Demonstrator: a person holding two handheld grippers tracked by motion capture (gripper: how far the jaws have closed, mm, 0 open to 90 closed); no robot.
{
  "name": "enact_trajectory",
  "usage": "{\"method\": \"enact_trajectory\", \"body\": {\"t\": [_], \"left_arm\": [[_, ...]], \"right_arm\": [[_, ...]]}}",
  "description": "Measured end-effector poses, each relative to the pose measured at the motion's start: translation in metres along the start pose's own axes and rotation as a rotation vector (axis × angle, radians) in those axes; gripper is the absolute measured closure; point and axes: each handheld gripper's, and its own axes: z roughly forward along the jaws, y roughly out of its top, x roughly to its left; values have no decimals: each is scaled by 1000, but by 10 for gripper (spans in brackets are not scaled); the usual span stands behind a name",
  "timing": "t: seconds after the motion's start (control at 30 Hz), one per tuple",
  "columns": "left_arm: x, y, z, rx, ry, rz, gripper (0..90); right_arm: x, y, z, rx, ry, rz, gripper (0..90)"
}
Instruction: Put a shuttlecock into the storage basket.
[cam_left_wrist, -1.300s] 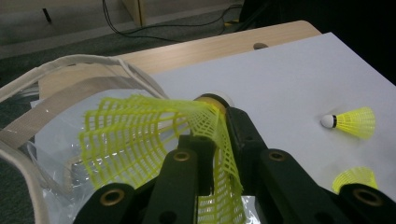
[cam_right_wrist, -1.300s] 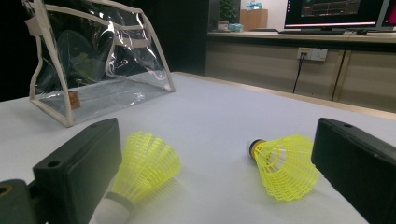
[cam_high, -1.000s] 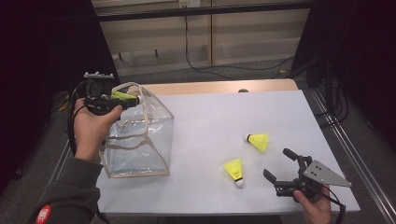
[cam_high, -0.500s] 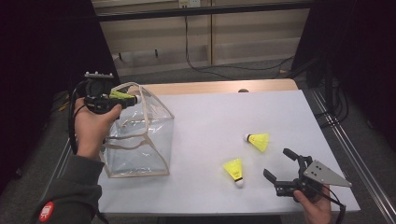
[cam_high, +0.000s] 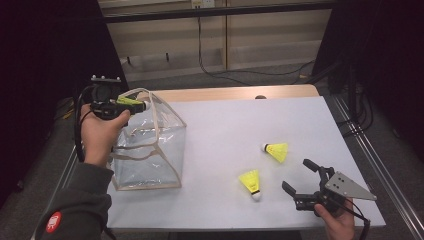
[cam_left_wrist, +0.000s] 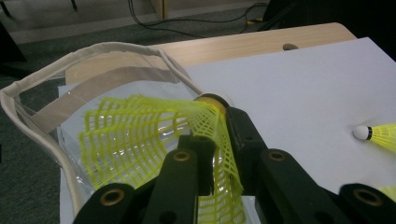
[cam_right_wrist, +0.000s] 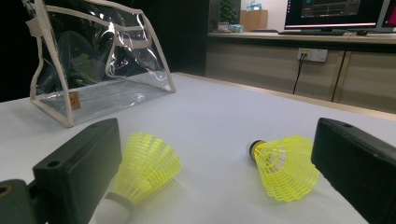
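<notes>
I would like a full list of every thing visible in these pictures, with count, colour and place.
shuttlecock in the jaws: one, yellow, gripped over the bag's open top.
shuttlecocks on the table: two, yellow with white corks, one nearer the person, one farther.
bag: one, clear with beige trim, table's left side.
table: one, white top.
cables: dark, on the floor behind.
left gripper: black, shut on the shuttlecock.
right gripper: black, open, near the two loose shuttlecocks.
</notes>
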Motion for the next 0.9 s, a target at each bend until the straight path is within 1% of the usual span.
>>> {"method": "enact_trajectory", "body": {"t": [0.13, 0.2, 0.3, 0.57, 0.77, 0.9], "left_arm": [[1, 0, 1, -6, 3, -9, 821], [1, 0, 2, 0, 10, -6, 821], [2, 1, 4, 0, 13, -17, 821], [3, 2, 9, 13, 22, -21, 821], [4, 2, 11, 21, 44, -28, 820], [6, 3, 14, 31, 48, -32, 820]], "right_arm": [[0, 0, 0, 0, 0, 3, 16], [0, 0, 0, 1, 0, 1, 16], [0, 0, 0, 0, 1, 1, 16], [0, 0, 0, 1, 0, 0, 16], [0, 0, 0, 2, 0, 1, 16], [0, 0, 0, 1, 0, 1, 16]]}}
